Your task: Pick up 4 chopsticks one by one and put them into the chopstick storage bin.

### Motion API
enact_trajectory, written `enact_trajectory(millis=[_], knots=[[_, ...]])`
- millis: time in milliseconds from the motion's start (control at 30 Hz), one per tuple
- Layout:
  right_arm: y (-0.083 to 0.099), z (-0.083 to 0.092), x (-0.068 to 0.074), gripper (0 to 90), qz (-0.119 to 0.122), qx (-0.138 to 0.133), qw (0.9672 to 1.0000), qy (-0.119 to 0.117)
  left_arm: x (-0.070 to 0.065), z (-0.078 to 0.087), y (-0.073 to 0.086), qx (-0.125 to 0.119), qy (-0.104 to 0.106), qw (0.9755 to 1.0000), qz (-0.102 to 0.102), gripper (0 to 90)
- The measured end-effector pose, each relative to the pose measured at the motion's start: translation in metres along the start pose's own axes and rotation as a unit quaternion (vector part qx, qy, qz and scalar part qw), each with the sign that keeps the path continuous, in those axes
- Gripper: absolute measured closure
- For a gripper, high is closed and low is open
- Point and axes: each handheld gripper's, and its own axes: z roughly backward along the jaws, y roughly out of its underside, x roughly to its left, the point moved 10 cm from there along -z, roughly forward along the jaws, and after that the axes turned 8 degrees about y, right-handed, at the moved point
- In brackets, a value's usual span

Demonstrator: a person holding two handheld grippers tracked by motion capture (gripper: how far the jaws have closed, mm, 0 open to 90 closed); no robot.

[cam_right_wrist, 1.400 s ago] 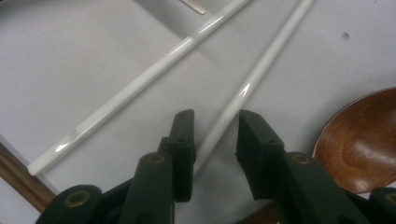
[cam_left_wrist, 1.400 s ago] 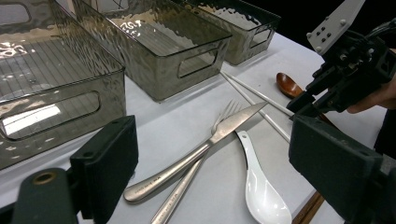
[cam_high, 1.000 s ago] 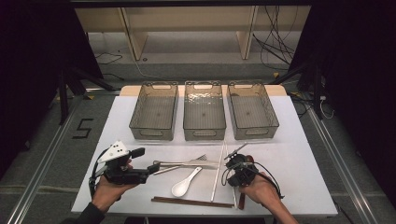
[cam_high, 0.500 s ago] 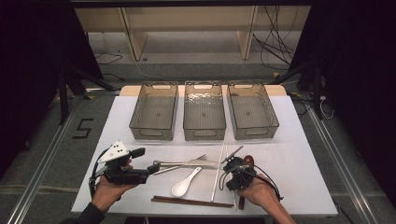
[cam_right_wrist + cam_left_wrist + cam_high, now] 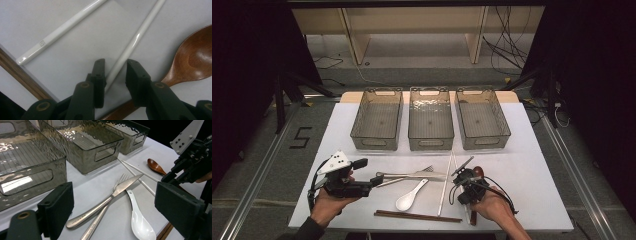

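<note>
At the desk's [image 5: 532,165] five o'clock corner, the right gripper [image 5: 115,72] straddles one white chopstick [image 5: 132,43]; its fingers [image 5: 99,75] have just opened and then eased in slightly, but stand clear of the stick, so nothing is grasped. That chopstick lies flat on the desk beside the wooden spoon [image 5: 192,58], so the pickup looks unfinished. At eight o'clock, the left gripper [image 5: 113,207] hangs released before the knife [image 5: 105,201].
</note>
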Motion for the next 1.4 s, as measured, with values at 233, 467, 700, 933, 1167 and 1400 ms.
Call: enact_trajectory(millis=[233,467,700,933,1167,1400], knots=[[0.0,0.0,0.0,68.9,0.002,-0.003,1.0,-0.001,-0.001,-0.002,0.0,0.003,0.002,1.0,-0.003,15.4],[0.002,0.001,-0.002,71.2,0.018,0.012,0.9998,0.001,0.0,0.001,0.0,0.0,0.001,1.0,-0.001,15.4],[0.009,0.002,-0.01,83.3,0.007,0.021,0.9997,-0.009,0.0,0.001,-0.001,0.0,0.002,1.0,-0.003,15.4],[0.013,0.002,-0.013,84.5,0.003,0.025,0.9996,-0.011,0.0,0.001,-0.001,0.0,0.001,1.0,-0.003,15.4],[0.013,0.002,-0.014,85.1,0.02,0.02,0.9996,-0.01,0.0,0.001,0.0,0.001,0.002,1.0,-0.003,15.4],[0.013,0.003,-0.016,85.3,0.025,0.013,0.9996,-0.01,0.0,0.001,-0.001,0.0,0.001,1.0,-0.002,15.4]])
